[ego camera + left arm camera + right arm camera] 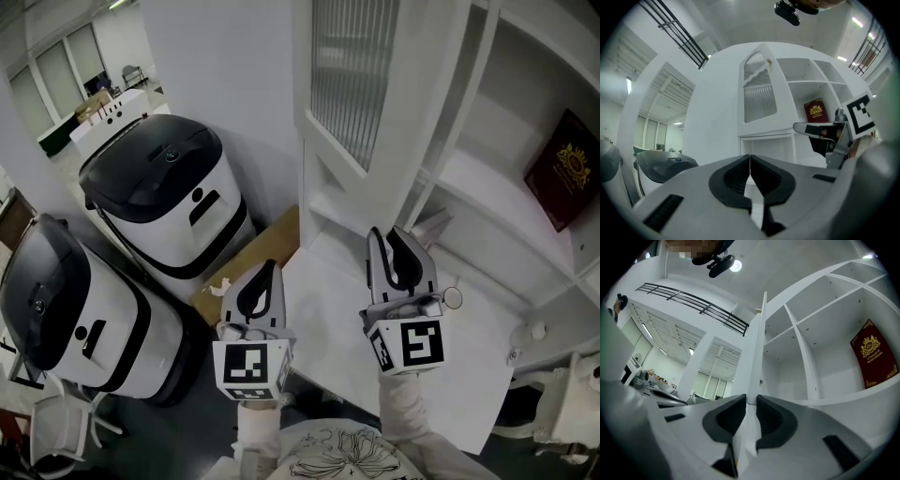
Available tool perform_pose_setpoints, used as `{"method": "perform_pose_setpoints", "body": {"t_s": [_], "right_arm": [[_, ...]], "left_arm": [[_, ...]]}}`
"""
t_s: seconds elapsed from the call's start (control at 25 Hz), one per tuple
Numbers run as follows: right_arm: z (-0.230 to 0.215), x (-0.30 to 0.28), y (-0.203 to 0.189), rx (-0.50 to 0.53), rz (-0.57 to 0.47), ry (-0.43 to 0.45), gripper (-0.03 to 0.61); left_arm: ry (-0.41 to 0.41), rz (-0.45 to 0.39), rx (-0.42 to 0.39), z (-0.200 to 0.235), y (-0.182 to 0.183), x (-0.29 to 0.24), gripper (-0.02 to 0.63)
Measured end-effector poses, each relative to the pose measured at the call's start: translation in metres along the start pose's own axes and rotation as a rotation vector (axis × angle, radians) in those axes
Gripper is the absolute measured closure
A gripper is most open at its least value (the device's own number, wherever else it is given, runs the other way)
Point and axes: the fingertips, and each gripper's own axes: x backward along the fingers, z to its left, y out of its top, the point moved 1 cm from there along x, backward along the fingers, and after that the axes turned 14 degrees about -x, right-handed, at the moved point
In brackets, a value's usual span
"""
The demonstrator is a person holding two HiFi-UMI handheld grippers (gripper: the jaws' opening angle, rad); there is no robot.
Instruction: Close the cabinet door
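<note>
- Step in hand, as I judge it: drawing the cabinet door shut. It stands wide open, swung out from the left side of the cabinet.
- Right gripper fingers clamp the door's thin edge (the grip looks snug); left gripper fingers are together, empty.
- Next: carry that edge round toward the shelves until flush.

Door ajar — shelves prob. reachable.

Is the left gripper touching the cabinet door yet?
Apart. Head view: the left gripper hangs clear of the cabinet door, with floor showing between them.
</note>
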Motion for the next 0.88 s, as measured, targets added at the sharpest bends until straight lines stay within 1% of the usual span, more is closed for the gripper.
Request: {"method": "perform_pose_setpoints", "body": {"t_s": [0.16, 0.44, 0.88], "right_arm": [[-0.01, -0.001, 0.0, -0.008, -0.003, 0.006, 0.511], [-0.026, -0.003, 0.001, 0.009, -0.012, 0.0, 0.506], [-0.048, -0.005, 0.002, 0.033, -0.032, -0.037, 0.495]], "left_arm": [[-0.016, -0.001, -0.003, -0.012, 0.003, -0.011, 0.609], [-0.039, 0.004, -0.016, -0.026, 0.005, -0.028, 0.609], [-0.067, -0.002, -0.024, -0.039, 0.007, -0.049, 0.609]]}}
